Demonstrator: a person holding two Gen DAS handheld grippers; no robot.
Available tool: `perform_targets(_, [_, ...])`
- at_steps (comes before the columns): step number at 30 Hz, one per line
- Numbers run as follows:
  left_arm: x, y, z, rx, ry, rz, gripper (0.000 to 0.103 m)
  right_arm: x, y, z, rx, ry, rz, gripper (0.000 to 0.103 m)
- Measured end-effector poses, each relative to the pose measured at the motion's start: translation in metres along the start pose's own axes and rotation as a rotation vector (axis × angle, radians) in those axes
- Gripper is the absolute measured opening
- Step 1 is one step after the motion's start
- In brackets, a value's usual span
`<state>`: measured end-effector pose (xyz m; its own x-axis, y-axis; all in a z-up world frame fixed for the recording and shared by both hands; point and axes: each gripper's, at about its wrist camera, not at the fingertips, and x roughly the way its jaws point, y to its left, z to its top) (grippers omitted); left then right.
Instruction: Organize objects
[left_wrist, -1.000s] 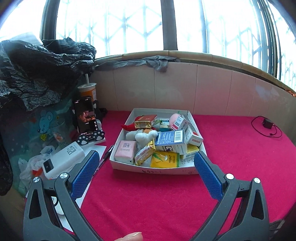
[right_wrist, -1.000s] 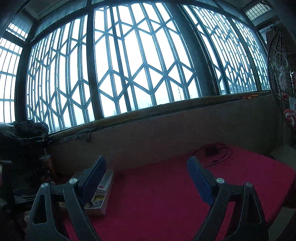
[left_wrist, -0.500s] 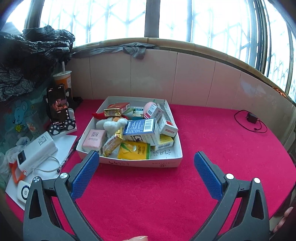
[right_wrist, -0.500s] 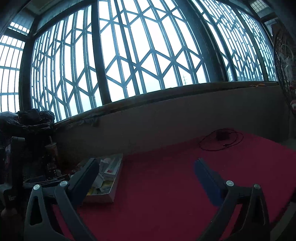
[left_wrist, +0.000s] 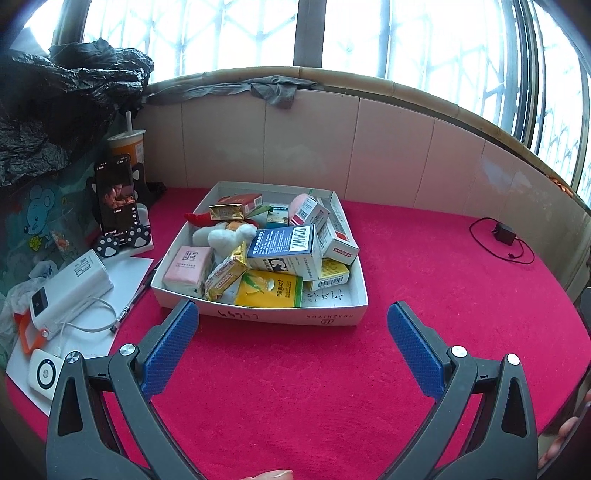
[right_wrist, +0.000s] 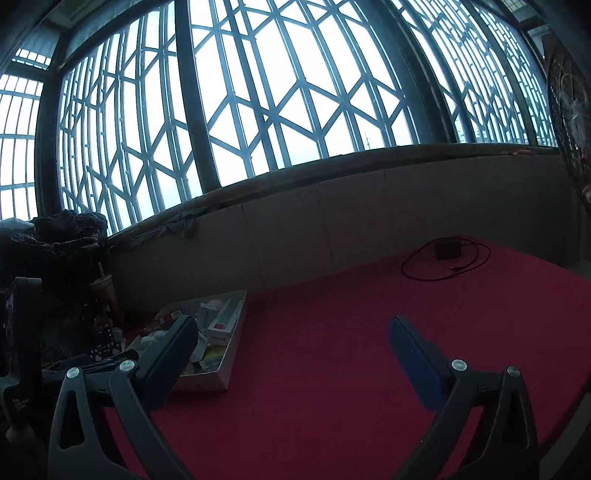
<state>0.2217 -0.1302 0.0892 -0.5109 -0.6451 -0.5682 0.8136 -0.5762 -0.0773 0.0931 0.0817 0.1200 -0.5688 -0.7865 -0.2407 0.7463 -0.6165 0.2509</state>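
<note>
Red cloth carries the white cardboard box, heaped with small packets, just ahead of the left gripper, jaws spread and empty; the right gripper gapes likewise, box at its left

white tray heaped with small boxes on red cloth.

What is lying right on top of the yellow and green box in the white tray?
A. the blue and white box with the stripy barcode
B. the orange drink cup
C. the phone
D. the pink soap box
A: in the left wrist view the blue and white box lies over the back edge of the yellow and green box inside the white tray.
</note>
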Motion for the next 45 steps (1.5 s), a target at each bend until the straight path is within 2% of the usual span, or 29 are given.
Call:
perform_targets(15, [0.011, 0.0, -0.002, -0.002, 0.046, 0.011, 0.103, 0.005, 0.003, -0.003, -0.01, 0.021, 0.005, 0.103])
perform_targets(45, [0.019, 0.003, -0.006, -0.005, 0.079, 0.032, 0.103, 0.01, 0.003, -0.009, -0.007, 0.048, 0.008, 0.103])
